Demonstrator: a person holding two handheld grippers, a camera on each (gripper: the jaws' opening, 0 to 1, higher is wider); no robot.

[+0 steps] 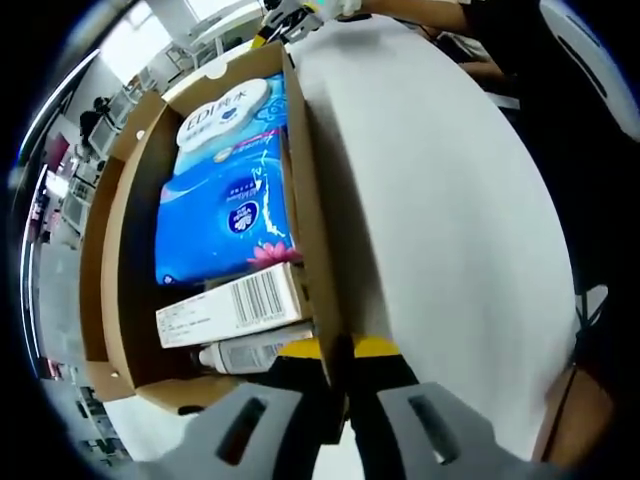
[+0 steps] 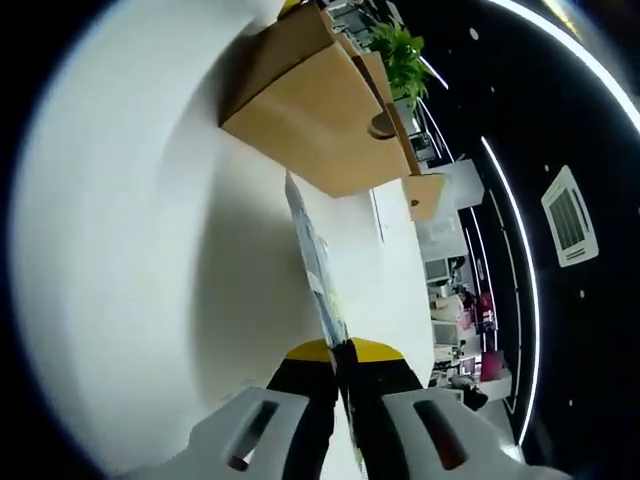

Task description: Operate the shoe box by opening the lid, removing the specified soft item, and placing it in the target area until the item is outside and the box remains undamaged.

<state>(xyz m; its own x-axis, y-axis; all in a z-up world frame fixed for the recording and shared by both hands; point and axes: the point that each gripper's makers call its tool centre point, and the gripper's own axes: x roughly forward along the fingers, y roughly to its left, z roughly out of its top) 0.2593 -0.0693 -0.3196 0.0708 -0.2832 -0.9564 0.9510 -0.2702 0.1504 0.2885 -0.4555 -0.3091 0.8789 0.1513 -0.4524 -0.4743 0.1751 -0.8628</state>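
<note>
The brown cardboard shoe box (image 1: 105,290) stands open on a white table (image 1: 440,200) in the left gripper view. Inside lie a blue soft tissue pack (image 1: 225,215), a white carton with a barcode (image 1: 235,305) and a white tube (image 1: 250,352). My left gripper (image 1: 337,350) is shut on the box's right side wall (image 1: 305,200). In the right gripper view my right gripper (image 2: 340,352) is shut on a thin flat packet (image 2: 312,250), seen edge-on, held above the table (image 2: 150,250). The box (image 2: 310,100) sits beyond it, apart from the packet.
A person's arm (image 1: 420,12) and dark clothing (image 1: 590,120) line the table's far side. A green plant (image 2: 400,50) stands behind the box. Room fittings and ceiling lights (image 2: 565,215) show past the table edge. Bare white tabletop lies right of the box.
</note>
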